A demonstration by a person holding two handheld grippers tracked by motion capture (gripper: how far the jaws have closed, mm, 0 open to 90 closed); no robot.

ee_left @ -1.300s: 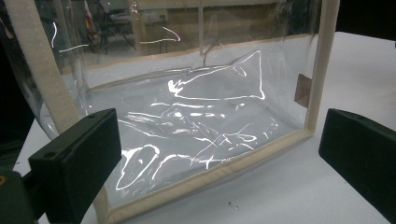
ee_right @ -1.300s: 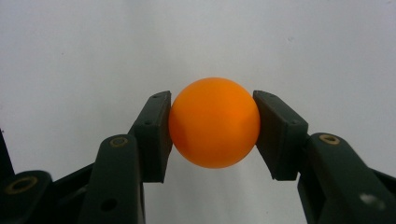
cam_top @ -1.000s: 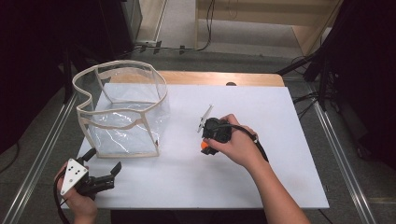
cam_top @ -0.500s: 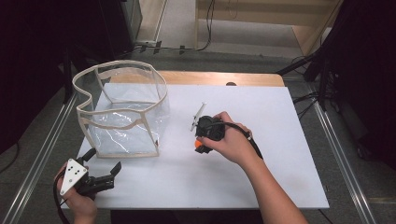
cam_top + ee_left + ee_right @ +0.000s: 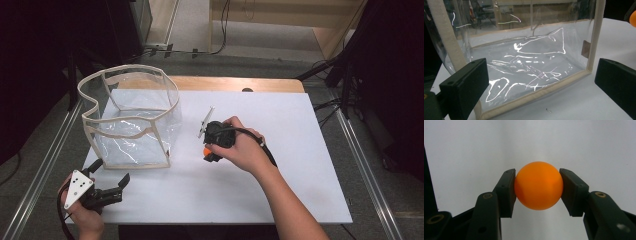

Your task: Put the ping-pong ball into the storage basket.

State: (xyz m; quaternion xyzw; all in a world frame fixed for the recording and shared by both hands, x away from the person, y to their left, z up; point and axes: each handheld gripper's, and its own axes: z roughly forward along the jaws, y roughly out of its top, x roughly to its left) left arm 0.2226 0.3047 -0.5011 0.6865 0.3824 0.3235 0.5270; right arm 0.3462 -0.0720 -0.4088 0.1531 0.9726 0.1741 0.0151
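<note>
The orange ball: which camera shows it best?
The right gripper view: the orange ball sits large and sharp, pinched between the right gripper jaws. The high view shows a small orange spot under the hand; the left gripper view catches an orange sliver at its edge.

No readable text, label, brand, number or sign appears on anything here; the small brown tab [image 5: 586, 49] on the clear bag [image 5: 529, 62] looks blank.

Orange ball [image 5: 206, 150] mostly hidden under right gripper [image 5: 210, 155] in high view. Clear bag [image 5: 524, 57] cut off at top and left edges in left gripper view; its contents unreadable through glare.
</note>
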